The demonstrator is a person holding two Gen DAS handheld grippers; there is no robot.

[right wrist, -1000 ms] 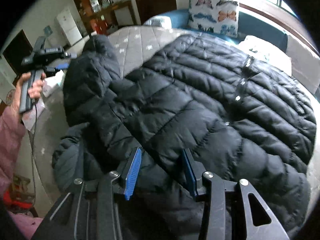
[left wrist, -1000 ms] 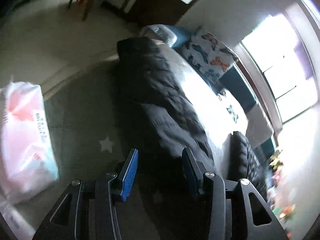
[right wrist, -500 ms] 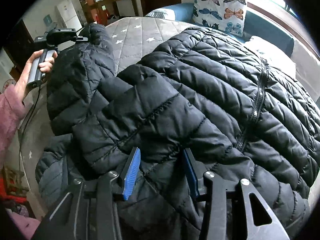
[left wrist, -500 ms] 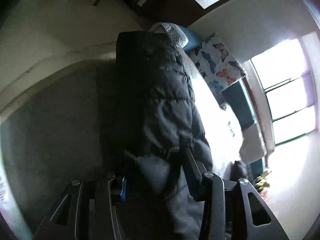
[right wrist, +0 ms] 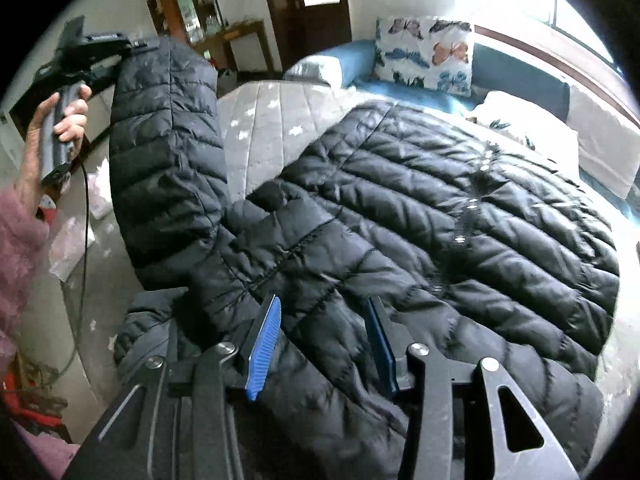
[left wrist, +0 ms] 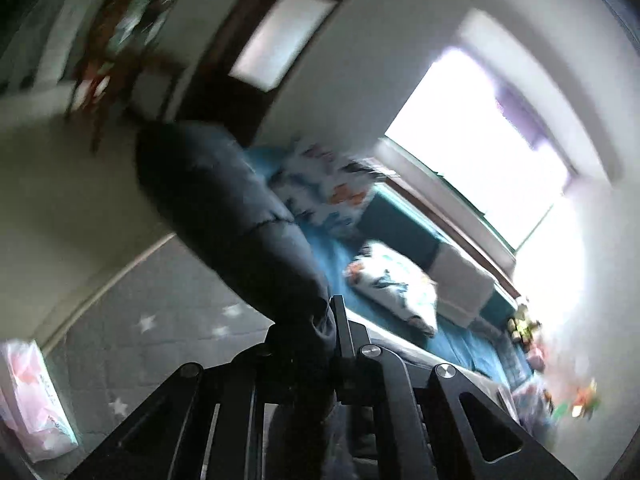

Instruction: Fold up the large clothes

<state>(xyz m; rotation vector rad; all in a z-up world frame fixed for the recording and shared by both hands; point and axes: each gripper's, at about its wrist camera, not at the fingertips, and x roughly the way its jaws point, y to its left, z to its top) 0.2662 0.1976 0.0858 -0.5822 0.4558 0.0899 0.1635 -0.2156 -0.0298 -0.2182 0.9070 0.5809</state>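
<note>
- Sleeve (right wrist: 164, 152) of the black puffer jacket (right wrist: 420, 232), lying beside the jacket body a second earlier, now hung lifted above the grey star-print bed (right wrist: 280, 120).
- Left gripper (left wrist: 320, 320) had gone from spread jaws to jaws pinching the sleeve cuff; the person's hand (right wrist: 60, 124) held it raised left of the jacket.
- Right gripper (right wrist: 324, 344) hung tilted down over the jacket's near shoulder, jaws half spread with quilted fabric between them; whether they pressed it, I cannot tell.

Left gripper (left wrist: 320, 332) raised, jaws clamped shut on the sleeve (right wrist: 164, 132). Right gripper (right wrist: 320, 344) angled down, jaws half apart, jacket fabric between the pads.
</note>
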